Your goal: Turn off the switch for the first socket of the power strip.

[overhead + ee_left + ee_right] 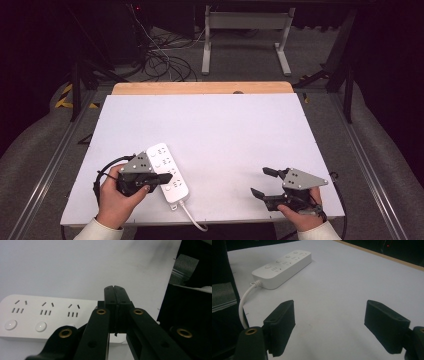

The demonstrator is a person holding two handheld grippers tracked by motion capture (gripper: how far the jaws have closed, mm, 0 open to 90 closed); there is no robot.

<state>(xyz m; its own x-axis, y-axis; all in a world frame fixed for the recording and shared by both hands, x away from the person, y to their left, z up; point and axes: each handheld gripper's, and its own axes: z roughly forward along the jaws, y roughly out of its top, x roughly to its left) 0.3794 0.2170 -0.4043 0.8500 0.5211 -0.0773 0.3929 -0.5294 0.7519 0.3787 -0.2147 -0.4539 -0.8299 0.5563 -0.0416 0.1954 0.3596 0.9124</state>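
Note:
A white power strip (161, 154) with several sockets and round buttons lies near the front left of the white table (220, 125), its white cord (192, 218) running off the front edge. My left gripper (168, 177) is shut, jaws pressed together with nothing between them, reaching across the strip's middle. In the left gripper view the shut jaws (115, 288) rise past the right end of the strip (45, 312). My right gripper (259, 181) stands open at the front right, well apart from the strip. In the right gripper view the open gripper (329, 315) frames bare table, with the strip (283, 263) and cord (243, 305) far left.
A wooden strip (202, 88) borders the table's far edge. Behind it on the floor lie tangled cables (162, 62) and a white frame's legs (245, 40). Metal rails (57, 150) run along both sides of the table.

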